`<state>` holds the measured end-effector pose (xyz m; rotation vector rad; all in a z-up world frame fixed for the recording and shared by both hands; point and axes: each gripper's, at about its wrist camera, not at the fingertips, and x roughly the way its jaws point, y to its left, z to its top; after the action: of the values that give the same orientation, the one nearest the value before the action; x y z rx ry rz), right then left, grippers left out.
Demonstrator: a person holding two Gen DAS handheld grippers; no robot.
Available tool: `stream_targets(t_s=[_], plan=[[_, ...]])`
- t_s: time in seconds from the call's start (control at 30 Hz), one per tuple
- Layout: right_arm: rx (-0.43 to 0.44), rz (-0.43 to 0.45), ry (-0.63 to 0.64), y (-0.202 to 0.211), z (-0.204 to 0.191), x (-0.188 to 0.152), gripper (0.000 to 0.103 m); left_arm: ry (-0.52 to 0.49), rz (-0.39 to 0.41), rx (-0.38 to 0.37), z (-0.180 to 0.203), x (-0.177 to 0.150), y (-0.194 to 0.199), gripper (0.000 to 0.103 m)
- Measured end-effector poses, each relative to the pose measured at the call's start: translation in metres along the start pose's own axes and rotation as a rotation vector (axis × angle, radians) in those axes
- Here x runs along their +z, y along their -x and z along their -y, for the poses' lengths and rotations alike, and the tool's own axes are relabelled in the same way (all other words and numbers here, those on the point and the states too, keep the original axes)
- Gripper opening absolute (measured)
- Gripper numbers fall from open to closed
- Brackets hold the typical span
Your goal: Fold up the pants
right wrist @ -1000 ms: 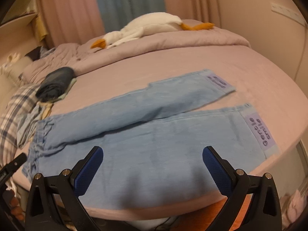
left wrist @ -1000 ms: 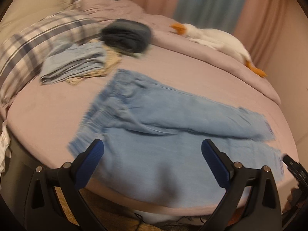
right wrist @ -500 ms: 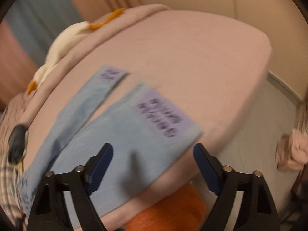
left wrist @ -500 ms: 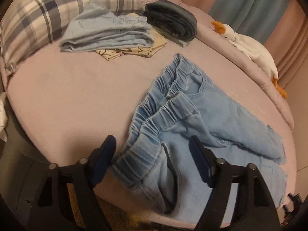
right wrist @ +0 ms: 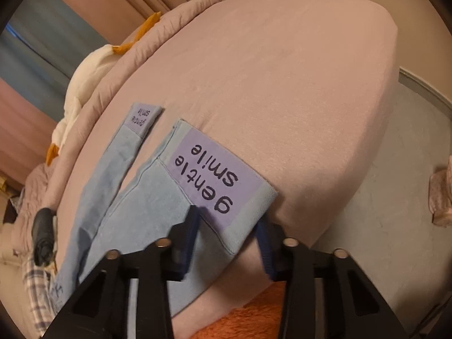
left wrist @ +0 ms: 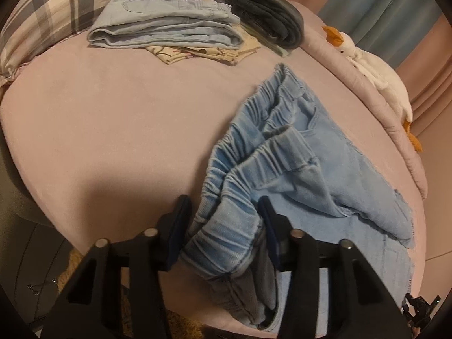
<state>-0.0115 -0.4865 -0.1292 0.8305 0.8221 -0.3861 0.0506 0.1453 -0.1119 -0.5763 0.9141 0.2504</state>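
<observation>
Light blue pants (left wrist: pixel 325 175) lie flat on the pink bed (left wrist: pixel 113 127), waist near one edge and legs (right wrist: pixel 135 197) running away. My left gripper (left wrist: pixel 223 214) is at the elastic waistband (left wrist: pixel 234 234); its jaws are closing, and the gathered cloth bulges between the blue pads and touches both. My right gripper (right wrist: pixel 228 226) straddles the near leg's cuff at the bed's edge. That cuff carries a lilac "gentle smile" patch (right wrist: pixel 214 180). Its jaws are closing too, with the cuff still flat between them. The second cuff (right wrist: pixel 142 118) lies further in.
A stack of folded clothes (left wrist: pixel 169 28) and a dark rolled garment (left wrist: pixel 268 14) sit by the plaid pillow (left wrist: pixel 56 8). A white goose plush (left wrist: pixel 375 76) lies along the rumpled blanket. Below the bed's edge are an orange rug (right wrist: pixel 248 319) and grey floor (right wrist: pixel 395 197).
Both grippers dropped to the pants' ends, left onto the waistband, right onto the near cuff, and rolled. Both pairs of jaws narrowed from wide open. The waistband has bunched between the left pads.
</observation>
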Motion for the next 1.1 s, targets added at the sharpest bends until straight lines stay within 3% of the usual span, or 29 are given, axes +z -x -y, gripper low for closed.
stream_targets(t_s=[0.03,0.13,0.27,0.4,0.6,0.77,0.9,1.0,1.1], plan=[[-0.001,0.003,-0.003,-0.001,0.002,0.002,0.022,0.012,-0.001,-0.006,-0.001,0.001,0.001,0.044],[0.015,0.025,-0.011,0.007,0.000,0.004,0.013,0.031,0.011,-0.026,0.001,0.007,0.013,0.038],[0.029,0.103,0.066,0.033,-0.025,0.009,0.011,-0.026,0.082,-0.057,0.008,0.017,0.050,0.034],[0.046,0.159,0.108,0.053,-0.039,0.016,0.010,-0.025,0.063,-0.058,0.002,0.014,0.061,0.034],[-0.058,0.066,0.032,0.012,-0.010,0.011,0.010,0.046,-0.067,-0.019,-0.025,0.001,0.025,0.034],[-0.015,0.111,0.058,0.033,-0.010,0.016,0.008,0.021,-0.029,-0.051,-0.017,0.009,0.041,0.036],[-0.054,0.088,0.070,0.021,-0.009,0.016,0.008,0.015,-0.087,0.034,-0.021,-0.004,0.018,0.042],[-0.120,0.034,0.068,-0.004,-0.002,0.006,0.008,-0.006,-0.063,0.057,-0.021,-0.005,0.019,0.050],[-0.132,0.048,0.092,-0.011,0.001,0.002,0.008,0.006,-0.057,0.092,-0.023,-0.006,0.017,0.061]])
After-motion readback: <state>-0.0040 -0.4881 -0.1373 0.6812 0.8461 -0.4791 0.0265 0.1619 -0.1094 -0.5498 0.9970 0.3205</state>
